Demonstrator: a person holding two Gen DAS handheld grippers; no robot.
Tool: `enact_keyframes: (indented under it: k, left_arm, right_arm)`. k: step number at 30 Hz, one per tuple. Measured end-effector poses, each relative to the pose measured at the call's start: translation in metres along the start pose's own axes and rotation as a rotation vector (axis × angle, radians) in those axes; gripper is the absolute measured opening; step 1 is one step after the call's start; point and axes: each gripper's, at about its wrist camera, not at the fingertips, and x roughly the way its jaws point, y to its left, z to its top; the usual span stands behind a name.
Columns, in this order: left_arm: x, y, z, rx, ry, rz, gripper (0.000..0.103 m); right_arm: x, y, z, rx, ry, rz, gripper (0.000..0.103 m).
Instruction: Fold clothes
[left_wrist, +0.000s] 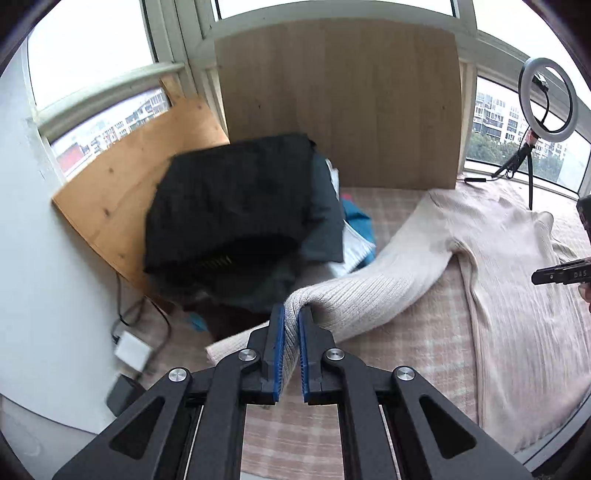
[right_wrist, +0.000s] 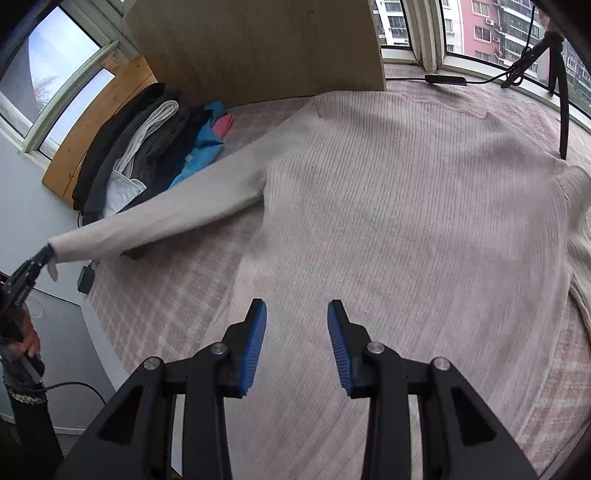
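Observation:
A cream ribbed sweater (right_wrist: 406, 221) lies spread flat on the pink checked table cover (right_wrist: 166, 295). My left gripper (left_wrist: 291, 314) is shut on the cuff end of the sweater's sleeve (left_wrist: 369, 291) and holds it lifted off the table at the left edge; it also shows in the right wrist view (right_wrist: 44, 254) at the far left. My right gripper (right_wrist: 296, 314) is open and empty, hovering over the lower body of the sweater. The sweater's body also shows in the left wrist view (left_wrist: 517, 295).
A pile of dark, white and blue clothes (left_wrist: 240, 221) sits at the back left (right_wrist: 147, 147). Wooden boards (left_wrist: 340, 103) lean against the windows. A ring light on a stand (left_wrist: 546, 99) stands at the back right. A charger and cables (left_wrist: 129, 350) lie by the left edge.

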Motion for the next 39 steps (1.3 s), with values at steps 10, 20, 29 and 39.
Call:
enact_keyframes:
  k: [10, 20, 29, 39]
  left_arm:
    - [0.015, -0.029, 0.012, 0.146, 0.012, -0.084, 0.006]
    - [-0.048, -0.116, 0.007, 0.294, -0.103, -0.348, 0.007]
    - [-0.073, -0.280, -0.057, 0.669, -0.013, -0.568, 0.007]
    - [-0.069, -0.289, -0.125, 0.488, 0.225, -0.570, 0.014]
  right_arm:
    - [0.068, 0.045, 0.085, 0.088, 0.095, 0.086, 0.034]
    - [0.011, 0.069, 0.118, 0.096, 0.105, 0.173, 0.034]
    - [-0.109, -0.031, 0.071, 0.162, 0.000, 0.067, 0.039]
    - [-0.082, -0.056, 0.033, 0.041, 0.092, -0.022, 0.039]
